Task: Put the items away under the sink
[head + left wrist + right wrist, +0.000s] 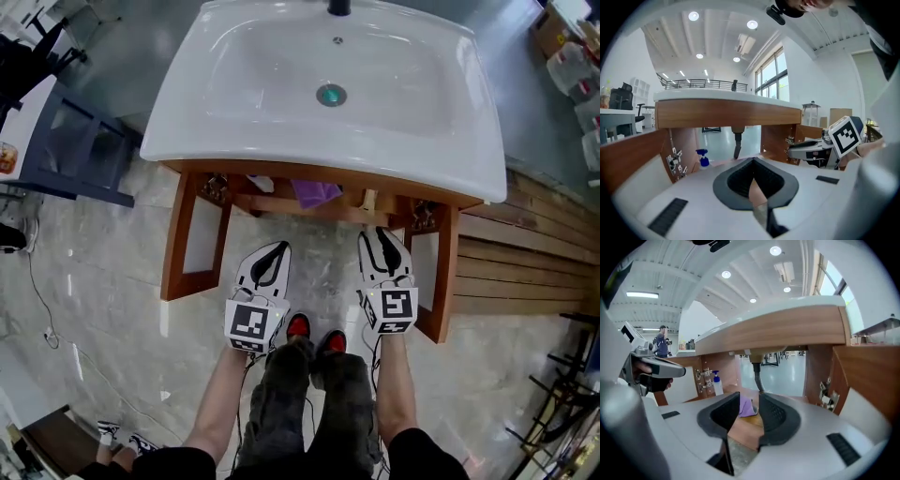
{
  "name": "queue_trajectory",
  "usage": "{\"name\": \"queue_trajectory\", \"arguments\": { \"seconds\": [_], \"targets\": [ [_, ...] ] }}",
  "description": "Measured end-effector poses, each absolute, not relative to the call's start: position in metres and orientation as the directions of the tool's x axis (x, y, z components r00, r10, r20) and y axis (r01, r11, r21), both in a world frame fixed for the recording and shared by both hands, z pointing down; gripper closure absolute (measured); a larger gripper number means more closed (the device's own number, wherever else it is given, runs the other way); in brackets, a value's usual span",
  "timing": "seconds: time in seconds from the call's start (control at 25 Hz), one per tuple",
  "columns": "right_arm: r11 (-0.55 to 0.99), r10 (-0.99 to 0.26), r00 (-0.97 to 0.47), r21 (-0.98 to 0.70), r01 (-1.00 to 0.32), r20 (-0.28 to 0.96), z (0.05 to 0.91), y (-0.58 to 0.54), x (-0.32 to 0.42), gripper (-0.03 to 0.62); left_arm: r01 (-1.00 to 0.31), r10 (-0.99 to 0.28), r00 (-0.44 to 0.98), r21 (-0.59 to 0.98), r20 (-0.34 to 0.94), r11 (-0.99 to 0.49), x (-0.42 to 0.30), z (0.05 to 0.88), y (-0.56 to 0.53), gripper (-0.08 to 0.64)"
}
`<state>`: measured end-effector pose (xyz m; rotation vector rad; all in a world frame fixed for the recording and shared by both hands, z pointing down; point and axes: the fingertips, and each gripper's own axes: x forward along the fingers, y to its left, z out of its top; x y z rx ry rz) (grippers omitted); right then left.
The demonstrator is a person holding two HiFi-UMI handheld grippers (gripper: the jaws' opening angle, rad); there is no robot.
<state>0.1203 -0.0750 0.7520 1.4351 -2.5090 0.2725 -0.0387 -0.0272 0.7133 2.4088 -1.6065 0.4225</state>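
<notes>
Both hands are empty.
- left gripper [751,163]: jaws together at the tips, nothing between them.
- right gripper [749,397]: jaws part-way apart with only a clear gap between them, so nothing is gripped.
- Both are held in front of the open cabinet [818,371], short of its front edge and touching nothing.
- Cabinet doors: left door [192,242] and right door [439,281] are both swung out.

Items on the shelf under the sink [187,141]:
- purple cloth [315,193]: crumpled, mid-shelf near the front edge, just in front of the drain pipe [758,376].
- Handling: soft, light and not fragile. Pinch a raised fold on top. Expect it to drape and drag, and it could snag on the pipe.
- pump bottle [716,383]: white body with a blue top, upright at the shelf's back left corner, close to the side wall and its hinges.
- Handling: rigid plastic with a smooth round body, so probably slippery. How full it is can't be told from here. Grip across the body below the shoulder, not on the pump head, and keep it upright.
- There's something yellowish right of the pipe in the head view. I can't tell what it is.

My read is that both items are already stowed and the doors are what's left to do.
</notes>
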Motion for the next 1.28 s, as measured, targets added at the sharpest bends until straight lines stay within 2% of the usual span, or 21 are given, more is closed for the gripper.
{"name": "queue_trajectory", "arguments": {
  "seconds": [0.16, 0.72, 1.28],
  "targets": [
    [0.5, -0.825, -0.487, -0.032, -0.865, 0.288, 0.705, -0.07, 0.121, 0.48, -0.924, -0.869, 0.363, 0.011, 0.337, -0.382, -0.035, 0.665, -0.024, 0.554],
    [0.491, -0.845, -0.479, -0.011, -0.871, 0.238, 0.541, -0.062, 0.128, 0.541, -0.919, -0.878, 0.375, -0.004, 0.299, -0.394, -0.029, 0.511, -0.018, 0.554],
    [0.497, -0.851, -0.484, 0.013, -0.868, 0.203, 0.391, -0.027, 0.137, 0.554, -0.915, -0.894, 0.384, -0.034, 0.23, -0.402, -0.027, 0.36, -0.007, 0.554]
  ]
}}
